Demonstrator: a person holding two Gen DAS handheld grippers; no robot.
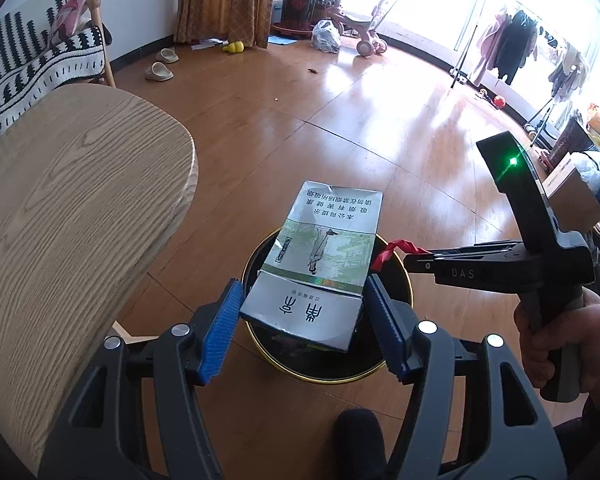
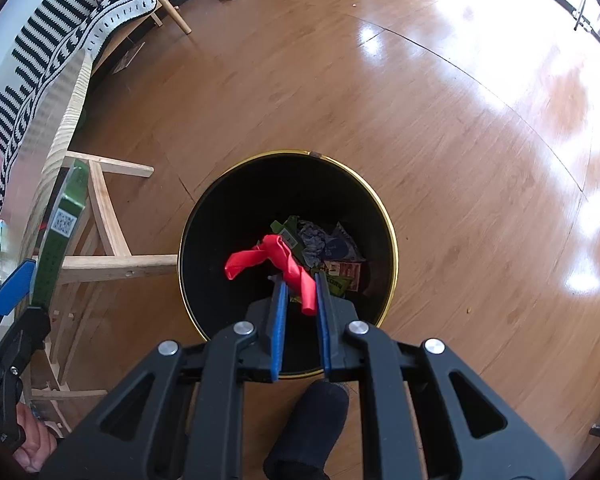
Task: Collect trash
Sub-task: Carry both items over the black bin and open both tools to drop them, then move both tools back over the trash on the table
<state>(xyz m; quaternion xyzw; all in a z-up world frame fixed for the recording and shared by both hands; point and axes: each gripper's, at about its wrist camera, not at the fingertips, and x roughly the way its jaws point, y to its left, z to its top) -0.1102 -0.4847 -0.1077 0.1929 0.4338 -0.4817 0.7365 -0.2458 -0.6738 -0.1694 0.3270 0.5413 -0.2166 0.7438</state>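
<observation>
My left gripper [image 1: 302, 294] is shut on a flattened green and silver cigarette carton [image 1: 320, 256] and holds it over the black bin with a gold rim [image 1: 332, 376]. The carton shows edge-on in the right wrist view [image 2: 62, 220]. My right gripper [image 2: 300, 280] is shut on a crumpled red wrapper [image 2: 278, 260] and holds it above the open bin [image 2: 236, 200], which has several wrappers at its bottom. The right gripper [image 1: 410, 258] also shows in the left wrist view, with the red wrapper [image 1: 392, 252] at its tip over the bin's right edge.
A light wooden table [image 1: 68, 208] stands left of the bin, its legs [image 2: 112, 260] next to the bin's side. A sofa with a black and white throw [image 1: 28, 60] is behind it. Slippers [image 1: 159, 71], a toy scooter and clothes racks stand far off on the wooden floor.
</observation>
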